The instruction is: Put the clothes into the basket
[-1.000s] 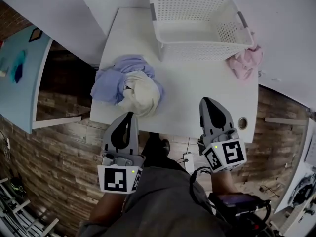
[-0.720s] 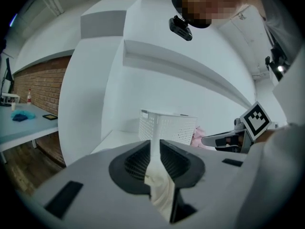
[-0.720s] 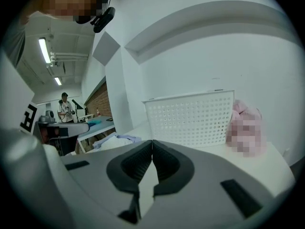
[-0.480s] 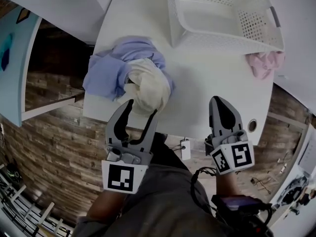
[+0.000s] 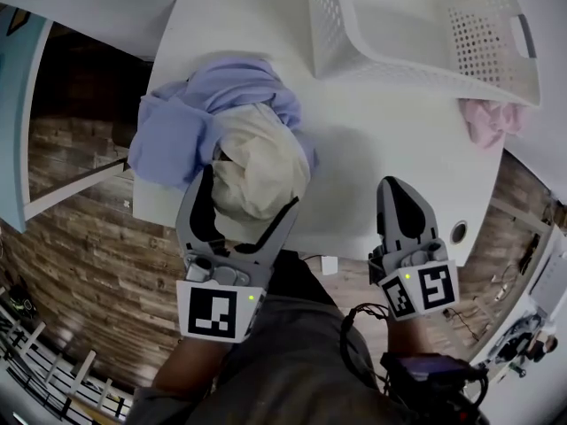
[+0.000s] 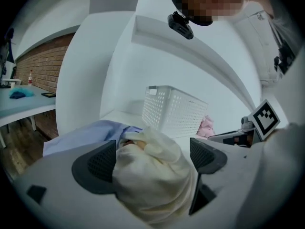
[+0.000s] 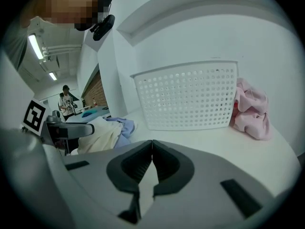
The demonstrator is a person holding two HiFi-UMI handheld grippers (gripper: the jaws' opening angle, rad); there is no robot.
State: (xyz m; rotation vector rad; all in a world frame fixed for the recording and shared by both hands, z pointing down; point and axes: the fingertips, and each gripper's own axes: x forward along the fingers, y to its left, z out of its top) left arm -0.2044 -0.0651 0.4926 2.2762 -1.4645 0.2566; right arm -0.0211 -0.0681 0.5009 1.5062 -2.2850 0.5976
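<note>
The left gripper [image 5: 248, 191] is being held at the near edge of the table [image 5: 372, 166] with its jaws spread wide; the jaws have just been opening. The cream garment [image 5: 261, 171] is being straddled by them. The bundled cloth is lying between the two pads and filling most of the gap, but it is not being clamped.

The cream garment is resting on the near left part of the table. It is lying partly on top of the lavender garment [image 5: 190, 113], which is spreading out behind it and to its left.

The right gripper [image 5: 396, 187] is being held with its jaws fully together and nothing between them. It is positioned over the near edge of the table, well apart from the cloth pile.

The basket [image 5: 416, 60] is standing upright at the far side of the table, beyond both grippers. The pink garment [image 5: 492, 122] is lying crumpled on the table just beside the basket's right end wall, outside the basket.
</note>
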